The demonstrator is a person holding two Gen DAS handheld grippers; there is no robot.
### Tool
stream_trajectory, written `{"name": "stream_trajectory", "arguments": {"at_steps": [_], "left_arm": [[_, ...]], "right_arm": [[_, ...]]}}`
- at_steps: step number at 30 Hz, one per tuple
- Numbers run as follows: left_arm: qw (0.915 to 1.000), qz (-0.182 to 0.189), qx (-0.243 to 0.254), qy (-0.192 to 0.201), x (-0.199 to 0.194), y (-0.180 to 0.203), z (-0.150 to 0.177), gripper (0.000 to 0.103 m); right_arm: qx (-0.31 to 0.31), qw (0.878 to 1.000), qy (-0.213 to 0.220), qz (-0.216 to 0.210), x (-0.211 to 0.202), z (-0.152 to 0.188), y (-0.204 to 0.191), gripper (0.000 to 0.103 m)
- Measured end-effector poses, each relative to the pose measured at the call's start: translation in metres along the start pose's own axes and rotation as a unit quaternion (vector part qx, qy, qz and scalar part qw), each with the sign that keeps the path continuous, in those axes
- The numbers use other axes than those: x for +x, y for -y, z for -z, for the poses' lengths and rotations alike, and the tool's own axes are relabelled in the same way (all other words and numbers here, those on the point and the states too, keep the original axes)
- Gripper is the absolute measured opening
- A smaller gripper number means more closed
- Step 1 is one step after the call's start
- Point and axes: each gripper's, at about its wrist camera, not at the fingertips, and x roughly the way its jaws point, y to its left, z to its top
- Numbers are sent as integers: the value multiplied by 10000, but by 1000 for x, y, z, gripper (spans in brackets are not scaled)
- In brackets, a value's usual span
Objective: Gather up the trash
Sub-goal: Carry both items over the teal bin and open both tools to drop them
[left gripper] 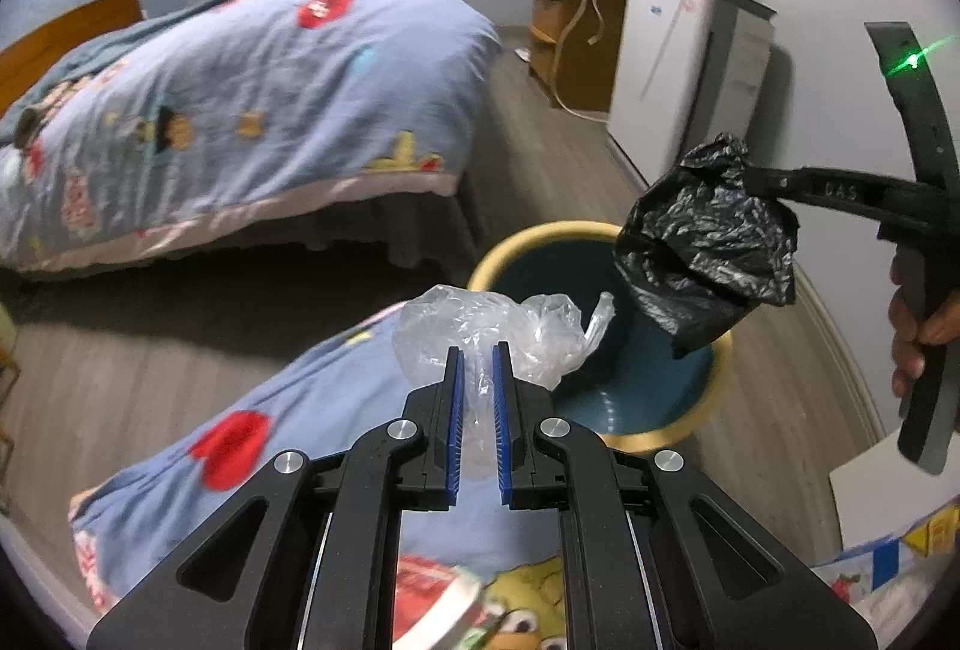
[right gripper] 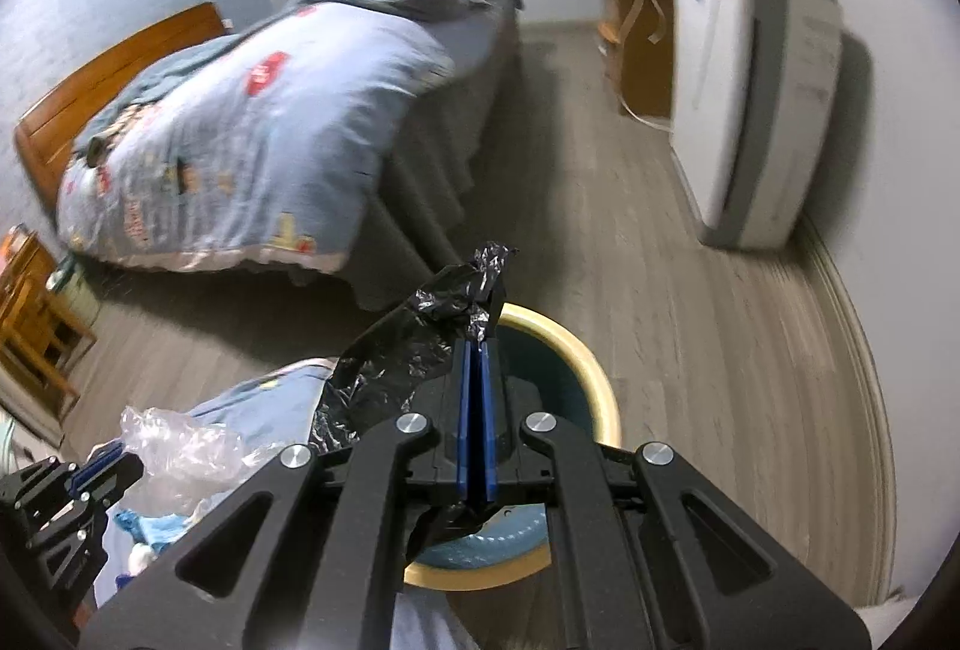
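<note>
My left gripper (left gripper: pixel 477 350) is shut on a crumpled clear plastic bag (left gripper: pixel 480 332) and holds it over the near bed's edge, beside the bin. It also shows in the right wrist view (right gripper: pixel 180 449). My right gripper (right gripper: pixel 478 344) is shut on a crumpled black plastic bag (right gripper: pixel 408 350) and holds it above the bin. In the left wrist view the black bag (left gripper: pixel 708 242) hangs over the bin's right rim. The round bin (left gripper: pixel 636 380) has a cream rim and a dark teal inside; it stands on the floor (right gripper: pixel 594 380).
A bed with a blue cartoon quilt (left gripper: pixel 240 110) stands across the wood floor. The same quilt pattern covers the near bed (left gripper: pixel 270 440) under my grippers. A white appliance (left gripper: pixel 678 68) and a wooden cabinet (left gripper: pixel 570 44) line the right wall.
</note>
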Motion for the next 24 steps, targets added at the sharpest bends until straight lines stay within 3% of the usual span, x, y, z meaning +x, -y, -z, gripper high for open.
{"name": "stream_trajectory", "arguments": {"at_steps": [6, 12, 17, 19, 24], "left_arm": [[9995, 134, 43, -283, 40, 15, -7, 10], [9988, 82, 300, -382, 72, 31, -9, 10], [9985, 94, 423, -347, 82, 37, -9, 24], [9989, 99, 368, -282, 82, 36, -8, 42], [9994, 120, 225, -214, 77, 31, -6, 58]], "right_arm": [[42, 9991, -168, 377, 23, 10, 11, 3], [32, 9984, -311, 470, 38, 17, 12, 3], [43, 9990, -317, 309, 44, 18, 10, 4], [41, 9992, -349, 213, 47, 17, 8, 6], [-11, 9991, -375, 191, 49, 18, 3, 17]]}}
